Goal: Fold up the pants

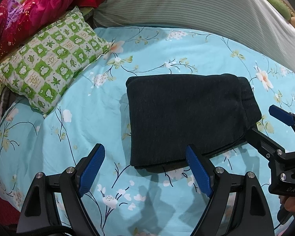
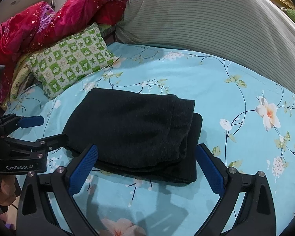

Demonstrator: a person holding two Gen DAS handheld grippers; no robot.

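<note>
The dark pants [image 1: 186,118] lie folded in a compact rectangle on the blue floral bedsheet [image 1: 88,118]; they also show in the right wrist view [image 2: 135,131]. My left gripper [image 1: 145,167] is open and empty, just in front of the pants' near left edge. It shows at the left of the right wrist view [image 2: 49,127]. My right gripper [image 2: 147,167] is open and empty, its jaws straddling the near edge of the folded stack. It shows at the right of the left wrist view [image 1: 265,125], beside the pants' right end.
A green checked pillow [image 1: 53,59] lies at the back left. A red quilt [image 1: 29,13] is bunched behind it. A grey striped bolster [image 1: 206,5] runs along the back. The sheet [image 2: 245,98] stretches to the right of the pants.
</note>
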